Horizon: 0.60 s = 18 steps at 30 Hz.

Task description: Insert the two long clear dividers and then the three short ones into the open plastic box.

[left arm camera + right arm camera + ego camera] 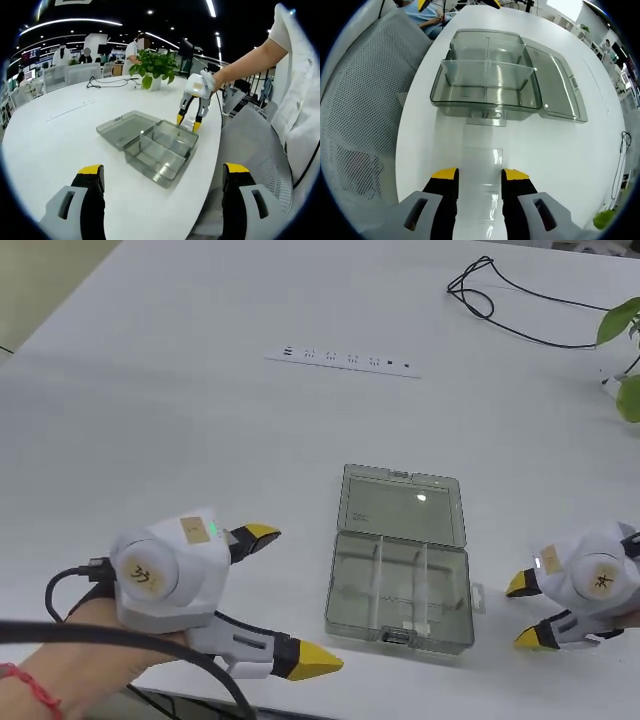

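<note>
Open clear box (pixel 336 590), two dividers (pixel 378 575) inside

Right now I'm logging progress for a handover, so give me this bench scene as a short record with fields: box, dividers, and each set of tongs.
box: clear grey plastic box on white workbench
lid: hinged lid open, lying flat behind the box
inside box: at least two clear dividers standing upright
loose parts: clear flat pieces on the workbench, between the box and the right tongs
left tongs: open, empty, left of the box
right tongs: right of the box, either side of the loose pieces; grip unclear
</note>
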Motion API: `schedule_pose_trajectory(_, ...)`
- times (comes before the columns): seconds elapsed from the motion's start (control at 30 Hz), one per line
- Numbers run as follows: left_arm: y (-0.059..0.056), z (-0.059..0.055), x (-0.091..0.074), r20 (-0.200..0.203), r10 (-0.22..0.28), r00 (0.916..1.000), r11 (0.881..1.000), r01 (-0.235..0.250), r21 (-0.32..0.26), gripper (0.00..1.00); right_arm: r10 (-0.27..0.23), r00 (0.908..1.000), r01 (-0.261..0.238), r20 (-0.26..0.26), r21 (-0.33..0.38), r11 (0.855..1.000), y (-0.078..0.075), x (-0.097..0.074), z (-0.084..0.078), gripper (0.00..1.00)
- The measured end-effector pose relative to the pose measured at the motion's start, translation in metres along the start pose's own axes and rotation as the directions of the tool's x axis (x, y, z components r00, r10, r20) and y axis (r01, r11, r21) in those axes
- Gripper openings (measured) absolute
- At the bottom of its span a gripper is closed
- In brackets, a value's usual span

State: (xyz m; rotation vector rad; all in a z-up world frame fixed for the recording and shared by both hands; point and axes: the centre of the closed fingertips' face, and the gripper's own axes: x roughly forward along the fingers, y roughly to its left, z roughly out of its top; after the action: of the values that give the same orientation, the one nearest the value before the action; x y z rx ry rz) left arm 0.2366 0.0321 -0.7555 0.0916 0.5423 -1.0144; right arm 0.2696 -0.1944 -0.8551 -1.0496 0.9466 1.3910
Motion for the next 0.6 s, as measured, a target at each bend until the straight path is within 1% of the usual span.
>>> schedule_pose_trajectory(0.33, 0.001, 0.001, 0.0, 0.001, -0.001, 1.0, 1.0, 0.001, 0.004, 1.0, -0.01, 0.9999, 0.01, -0.005, 0.007, 1.0, 0.001, 0.0, 0.0, 0.33)
schedule_pose_trajectory(0.4, 0.001, 0.002, -0.001, 0.004, -0.001, 1.0, 1.0, 0.001, 0.003, 1.0, -0.015, 0.9999, 0.015, 0.001, 0.009, 1.0, 0.003, -0.001, 0.001, 0.33)
schedule_pose_trajectory(0.6, 0.0, 0.005, -0.001, 0.006, -0.005, 1.0, 1.0, 0.005, 0.0, 1.0, -0.055, 0.9981, 0.054, 0.028, 0.039, 0.998, 0.0, -0.013, 0.005, 0.33)
